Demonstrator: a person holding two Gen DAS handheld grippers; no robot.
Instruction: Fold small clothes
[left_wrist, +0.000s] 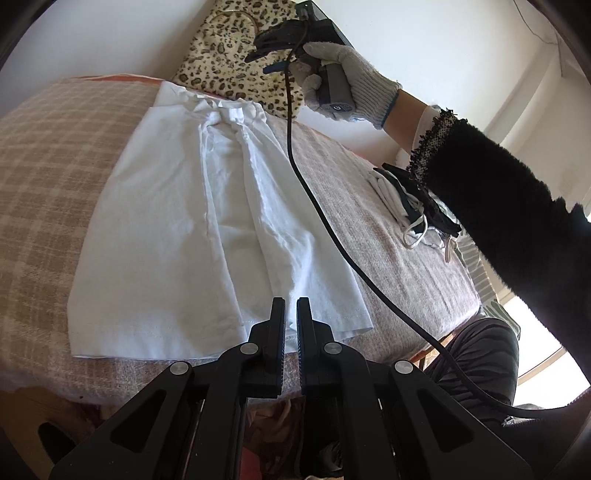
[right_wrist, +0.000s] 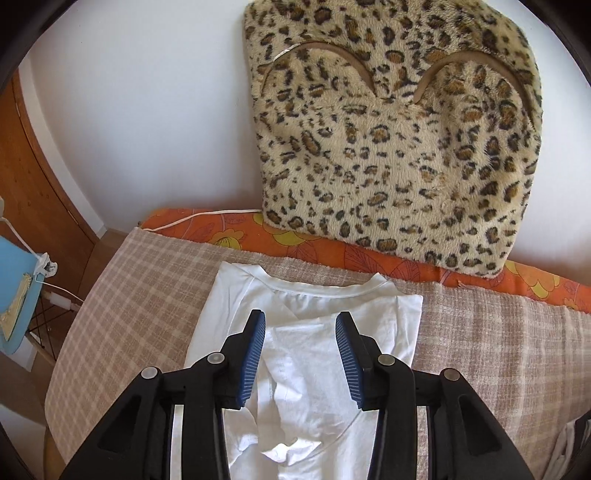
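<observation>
A white T-shirt (left_wrist: 177, 221) lies flat on the checked blanket (left_wrist: 44, 166), both long sides folded in toward its middle. In the left wrist view my left gripper (left_wrist: 291, 306) hovers at the shirt's near hem, jaws shut with nothing between them. The collar end of the T-shirt (right_wrist: 306, 369) lies under my right gripper (right_wrist: 301, 321). That gripper stands open above the cloth, and its blue pads (right_wrist: 255, 354) touch nothing. A gloved hand (left_wrist: 343, 70) holds the right gripper above the collar end.
A leopard-print cushion (right_wrist: 399, 147) leans on the wall behind the shirt, on an orange floral sheet (right_wrist: 332, 247). A pile of black and white clothes (left_wrist: 413, 210) lies to the right. A black cable (left_wrist: 314, 206) hangs across the shirt's right side. A blue chair (right_wrist: 14, 288) stands left.
</observation>
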